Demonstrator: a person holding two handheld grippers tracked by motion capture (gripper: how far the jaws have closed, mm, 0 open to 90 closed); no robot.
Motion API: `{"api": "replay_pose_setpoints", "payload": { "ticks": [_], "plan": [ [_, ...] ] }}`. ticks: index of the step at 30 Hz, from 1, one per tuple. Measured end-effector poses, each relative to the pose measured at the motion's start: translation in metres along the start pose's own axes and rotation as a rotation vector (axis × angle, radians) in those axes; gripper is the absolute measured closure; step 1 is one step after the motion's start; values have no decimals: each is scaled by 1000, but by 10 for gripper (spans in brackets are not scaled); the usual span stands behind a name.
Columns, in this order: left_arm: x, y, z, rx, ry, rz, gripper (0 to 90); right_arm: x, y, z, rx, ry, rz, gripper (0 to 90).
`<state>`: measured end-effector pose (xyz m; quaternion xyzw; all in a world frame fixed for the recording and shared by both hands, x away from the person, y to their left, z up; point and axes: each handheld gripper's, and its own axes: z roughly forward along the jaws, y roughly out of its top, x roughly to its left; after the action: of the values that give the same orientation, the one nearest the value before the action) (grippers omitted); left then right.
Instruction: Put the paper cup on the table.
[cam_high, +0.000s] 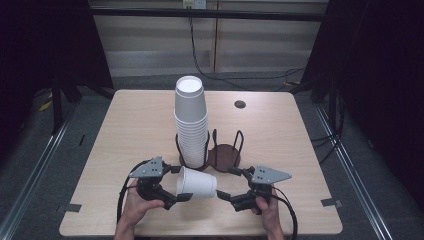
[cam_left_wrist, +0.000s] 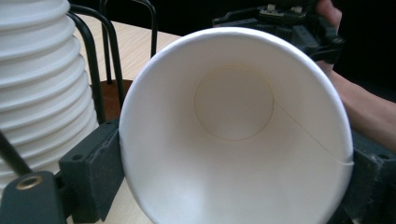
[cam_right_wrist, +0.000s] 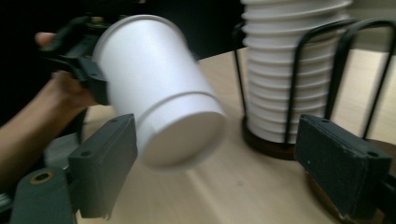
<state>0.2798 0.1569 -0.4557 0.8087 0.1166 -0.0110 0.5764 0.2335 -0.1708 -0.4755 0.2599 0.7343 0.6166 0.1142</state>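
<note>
A single white paper cup (cam_high: 197, 182) lies on its side above the table's front, its base towards the right. My left gripper (cam_high: 181, 183) is shut on it near the rim. In the left gripper view the cup's open mouth (cam_left_wrist: 233, 130) faces the camera, with a black jaw pressed on each side. My right gripper (cam_high: 227, 183) stands open just right of the cup's base. In the right gripper view the cup's base (cam_right_wrist: 177, 135) hangs beside the left jaw without touching it, and the jaws of this gripper (cam_right_wrist: 224, 163) stand wide apart.
A tall stack of white cups (cam_high: 190, 125) stands in a black wire holder with a brown base (cam_high: 225, 152) at the table's middle, just behind both grippers. The holder's right slot is bare. A round cable hole (cam_high: 240, 104) lies farther back in the wooden table (cam_high: 280, 130).
</note>
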Motion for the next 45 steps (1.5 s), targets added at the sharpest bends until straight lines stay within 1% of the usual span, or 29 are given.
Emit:
{"api": "replay_pose_setpoints", "payload": {
  "ticks": [1,2,4,6,7,9,10,11,13,14,16,17,19,21,22,24,25,26,29,32,35,37,38,39,41,42,43,44,45],
  "plan": [
    [0,0,-1,1,9,-3,104,0,-1,-1,0,-22,2,130],
    [0,0,-2,2,14,-2,104,0,-3,-2,-5,-59,-3,131],
    [1,0,-4,9,21,2,103,-1,-7,-3,-27,-112,-16,131],
    [0,0,-6,18,31,1,103,-2,-12,-4,-42,-188,-28,131],
    [1,0,-6,18,28,1,102,-3,-14,-5,-48,-205,-26,131],
    [0,0,-8,23,48,7,101,-4,-18,-6,-65,-249,-26,131],
    [1,-1,-9,20,40,4,102,-4,-20,-6,-80,-266,-24,131],
    [1,-2,-10,22,37,7,102,-4,-22,-6,-99,-295,-29,132],
    [0,-3,-12,36,55,7,102,-5,-28,-7,-123,-343,-47,130],
    [0,-3,-13,42,60,10,102,-4,-31,-7,-136,-363,-41,130],
    [1,-4,-17,42,62,4,102,-4,-34,-7,-144,-386,-48,130],
    [2,-4,-18,40,68,3,102,-4,-35,-7,-160,-396,-50,128],
    [3,-3,-23,44,60,12,101,-4,-35,-8,-168,-403,-53,128],
    [4,-3,-27,44,81,4,101,-4,-36,-9,-186,-413,-59,128],
    [6,-3,-29,38,79,1,101,-3,-37,-10,-196,-412,-58,127],
    [7,-1,-32,46,84,-6,100,-3,-38,-11,-212,-413,-64,126],
    [8,1,-33,51,95,-6,100,-3,-38,-11,-213,-415,-64,126],
    [9,2,-34,61,97,-4,100,-2,-38,-12,-219,-411,-68,127],
    [10,2,-37,64,108,-14,98,-1,-40,-14,-247,-396,-86,126],
    [10,1,-50,49,126,-24,97,-2,-40,-14,-246,-397,-84,128],
    [10,2,-61,47,179,-37,97,-2,-40,-14,-246,-396,-84,128],
    [12,1,-65,38,197,-56,97,-2,-40,-14,-246,-396,-84,128],
    [14,1,-67,46,209,-58,98,-2,-40,-14,-246,-396,-85,128],
    [16,1,-68,61,232,-61,97,-2,-40,-14,-246,-396,-85,128],
    [18,1,-69,67,266,-63,98,-2,-40,-14,-246,-396,-85,128],
    [19,1,-70,73,263,-56,98,-1,-40,-14,-246,-396,-85,129],
    [21,1,-71,70,264,-62,97,-1,-40,-14,-246,-396,-85,129],
    [23,2,-73,67,275,-69,97,-1,-40,-14,-246,-396,-85,128],
    [25,3,-74,75,287,-67,97,-1,-40,-14,-246,-396,-85,129]
  ]
}}
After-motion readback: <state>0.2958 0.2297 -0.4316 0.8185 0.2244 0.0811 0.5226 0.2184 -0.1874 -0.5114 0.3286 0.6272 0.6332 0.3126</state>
